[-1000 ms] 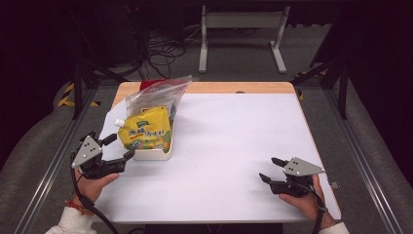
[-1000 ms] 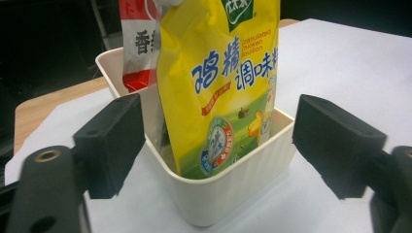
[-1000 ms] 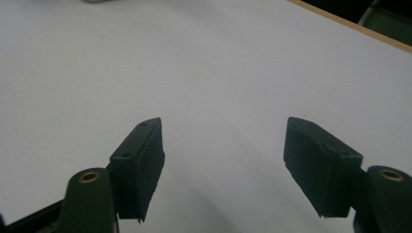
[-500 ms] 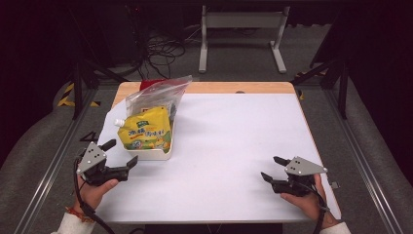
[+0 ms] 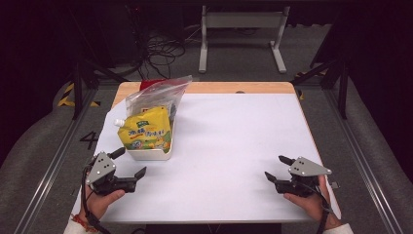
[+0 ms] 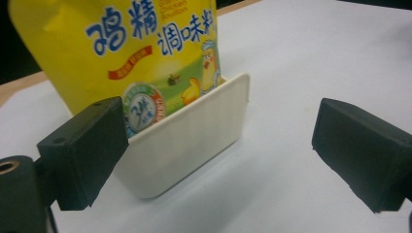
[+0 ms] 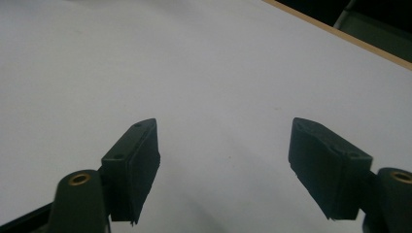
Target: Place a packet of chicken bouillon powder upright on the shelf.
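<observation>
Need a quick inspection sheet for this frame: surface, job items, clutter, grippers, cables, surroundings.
Surface: white table top, wooden strip along the far edge.
Job's things: yellow pouch standing in a white tray; clear zip bag behind them.
Clutter: nothing seen.
Grippers: left gripper open, off the tray's near corner, not touching it; right gripper open over bare table.
Cables: one trails from each gripper; loose cables on the floor beyond the table.
Surroundings: dark room, metal frame, floor rails.
</observation>
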`<action>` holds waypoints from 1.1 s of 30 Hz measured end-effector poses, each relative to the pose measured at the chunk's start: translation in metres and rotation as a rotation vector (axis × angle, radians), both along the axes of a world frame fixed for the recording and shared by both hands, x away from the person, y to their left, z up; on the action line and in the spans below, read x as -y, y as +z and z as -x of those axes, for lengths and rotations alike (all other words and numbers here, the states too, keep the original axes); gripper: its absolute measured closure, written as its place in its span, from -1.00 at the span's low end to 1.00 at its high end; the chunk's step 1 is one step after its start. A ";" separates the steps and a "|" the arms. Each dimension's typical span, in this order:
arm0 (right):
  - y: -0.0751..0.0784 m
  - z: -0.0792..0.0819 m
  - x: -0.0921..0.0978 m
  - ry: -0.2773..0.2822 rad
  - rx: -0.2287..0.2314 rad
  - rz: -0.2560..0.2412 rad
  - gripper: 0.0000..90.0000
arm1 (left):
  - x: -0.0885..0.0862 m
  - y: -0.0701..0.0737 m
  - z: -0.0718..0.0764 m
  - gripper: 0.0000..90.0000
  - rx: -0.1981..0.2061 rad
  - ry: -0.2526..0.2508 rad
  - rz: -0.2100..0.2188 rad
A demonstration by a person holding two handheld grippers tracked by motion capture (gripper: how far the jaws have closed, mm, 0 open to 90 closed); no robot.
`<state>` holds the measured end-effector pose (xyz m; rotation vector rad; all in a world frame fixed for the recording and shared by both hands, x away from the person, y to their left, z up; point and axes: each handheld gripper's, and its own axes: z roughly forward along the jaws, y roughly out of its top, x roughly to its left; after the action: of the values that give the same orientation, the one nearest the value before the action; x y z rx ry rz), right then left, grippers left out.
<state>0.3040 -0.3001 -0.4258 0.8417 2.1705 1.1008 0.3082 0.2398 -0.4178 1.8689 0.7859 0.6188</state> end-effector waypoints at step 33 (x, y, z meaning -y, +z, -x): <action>-0.010 0.015 0.019 -0.112 0.017 0.036 -0.91 | 0.034 -0.032 0.004 -0.87 -0.118 -0.124 -0.155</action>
<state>0.2892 -0.3186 -0.4358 0.9220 2.0960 1.0073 0.3043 0.2058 -0.4501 2.0945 0.7083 0.5068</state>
